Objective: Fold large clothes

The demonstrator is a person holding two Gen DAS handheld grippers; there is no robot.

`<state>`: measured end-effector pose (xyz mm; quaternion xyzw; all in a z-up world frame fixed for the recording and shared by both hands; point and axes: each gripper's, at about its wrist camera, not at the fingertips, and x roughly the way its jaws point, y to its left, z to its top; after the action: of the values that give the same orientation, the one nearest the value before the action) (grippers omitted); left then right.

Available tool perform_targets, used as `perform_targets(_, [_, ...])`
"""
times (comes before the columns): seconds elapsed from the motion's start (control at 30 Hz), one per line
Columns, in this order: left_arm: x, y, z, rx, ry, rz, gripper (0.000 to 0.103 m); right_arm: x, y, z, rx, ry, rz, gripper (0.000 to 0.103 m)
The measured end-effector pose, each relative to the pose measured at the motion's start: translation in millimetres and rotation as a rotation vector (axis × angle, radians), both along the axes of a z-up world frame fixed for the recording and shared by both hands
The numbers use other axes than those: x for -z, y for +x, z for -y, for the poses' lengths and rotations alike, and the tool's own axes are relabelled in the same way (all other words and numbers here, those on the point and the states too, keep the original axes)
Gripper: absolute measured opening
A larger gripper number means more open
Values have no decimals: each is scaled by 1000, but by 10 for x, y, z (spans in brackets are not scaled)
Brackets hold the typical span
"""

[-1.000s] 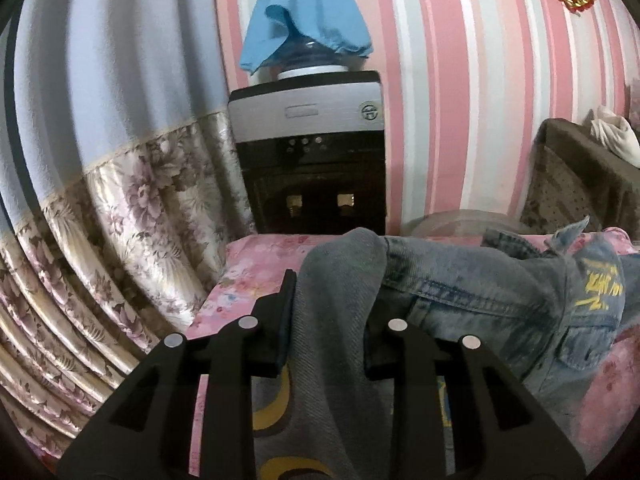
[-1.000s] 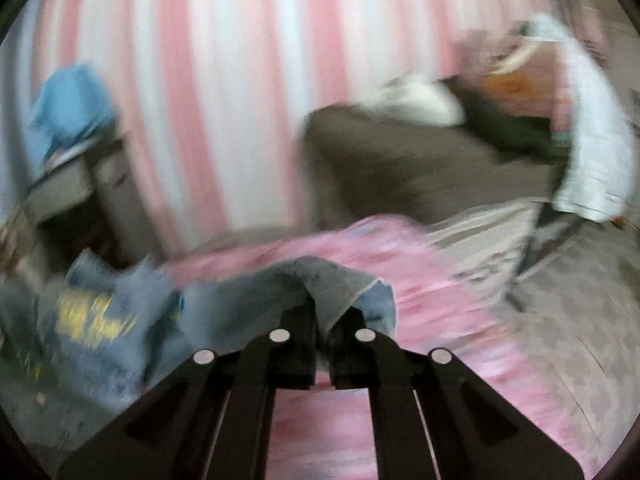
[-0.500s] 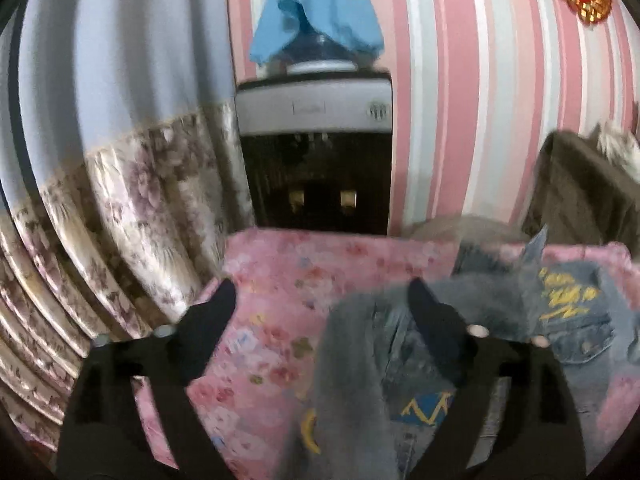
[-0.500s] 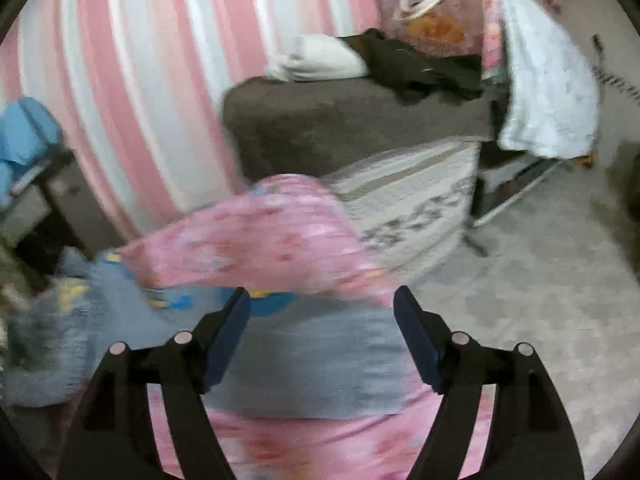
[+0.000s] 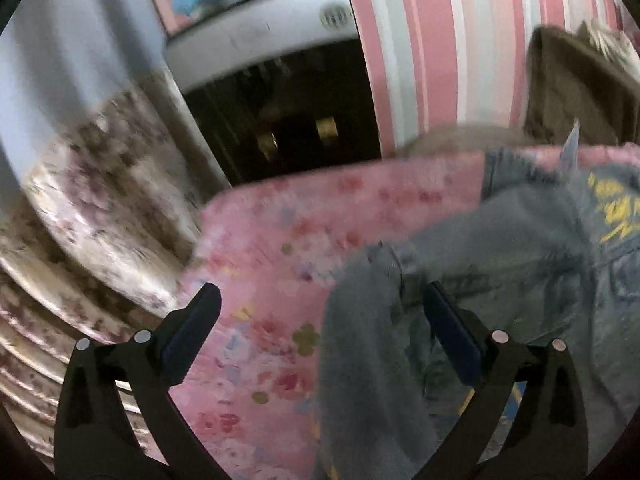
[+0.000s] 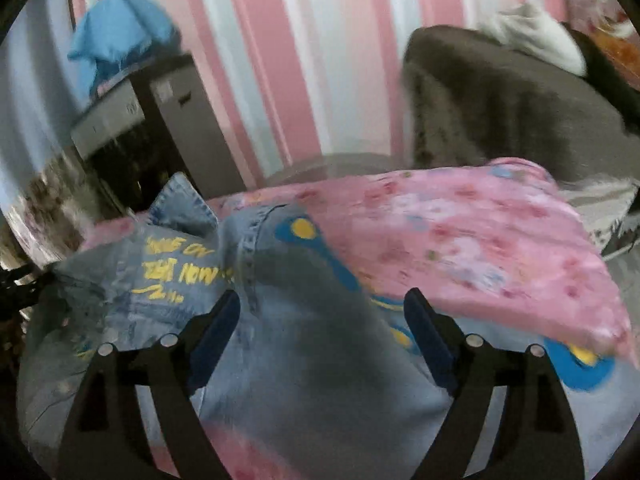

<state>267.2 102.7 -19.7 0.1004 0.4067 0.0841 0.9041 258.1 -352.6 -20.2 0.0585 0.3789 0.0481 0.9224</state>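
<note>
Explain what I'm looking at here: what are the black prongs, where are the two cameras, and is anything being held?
There is no robot arm. A person carries a handheld two-finger tool in each hand, and each tool has a fisheye camera looking forward along its fingers, so the black prongs at the bottom of each picture are that tool's own fingers.

The left wrist view shows the left tool; the right wrist view shows the right tool. Both views are blurred.

On the surface lies a pink floral cover, and on it a denim jacket with yellow lettering. Behind it stand a water dispenser and a striped wall.

Nothing is held: both tools' jaws have just been opening and stand wide, with denim lying under and between them, not pinched.
</note>
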Motion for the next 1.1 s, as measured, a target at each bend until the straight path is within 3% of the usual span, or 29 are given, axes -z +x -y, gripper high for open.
perform_targets(0.1, [231,114,-46,16,-25,-37,100,210,355,-190,-16,-14,-76,85])
perform_targets(0.13, [294,149,-79,26,-62,-47,93,288,442,-223,-28,-2,-110,82])
perform_targets(0.17, [338,179,-98,46,-103,-56,76,371,516,-269,-51,22,-143,76])
perform_targets(0.2, [385,212,-118,90,-180,-70,63,428,553,-312,-73,31,-164,54])
perform_targets(0.23, [405,234,-125,119,-226,-76,35,464,582,-365,-78,8,-177,34])
perform_targets(0.27, [433,263,-102,138,-249,-78,22,487,595,-441,-89,-28,-167,24])
perform_targets(0.3, [436,295,-66,146,-234,-64,20,471,603,-477,-107,-31,-157,14])
perform_targets(0.43, [257,399,-97,125,-246,37,15,197,609,-437,-86,-60,-58,8])
perform_targets(0.5, [30,463,-146,105,-246,121,15,-74,605,-421,-67,-64,43,8])
perform_targets(0.6, [-289,547,-70,97,-142,235,15,-420,571,-617,-42,-149,203,8])
perform_targets(0.63, [-334,607,-34,87,-109,250,17,-473,586,-675,-34,-160,237,11])
perform_targets(0.67, [-353,666,-32,70,-71,252,28,-516,589,-745,-25,-176,272,15])
perform_targets(0.7, [-347,722,-42,43,-38,234,35,-513,630,-811,-21,-197,268,45])
perform_targets(0.73, [-332,755,-97,13,-29,215,48,-501,661,-859,-23,-201,231,83])
perform_targets(0.77, [-334,730,-139,4,-38,211,57,-506,640,-859,-29,-181,221,89])
perform_targets(0.8, [-346,667,-165,-1,-31,216,62,-513,575,-858,-35,-145,218,89])
perform_targets(0.87, [-417,396,-226,-12,-12,244,90,-506,353,-854,-49,-99,204,89])
perform_targets(0.93, [-479,159,-283,-5,-38,244,92,-394,54,-858,-58,-55,172,89])
perform_targets(1.1, [-532,-1035,-141,82,-237,249,98,-17,-842,-958,-143,20,80,89])
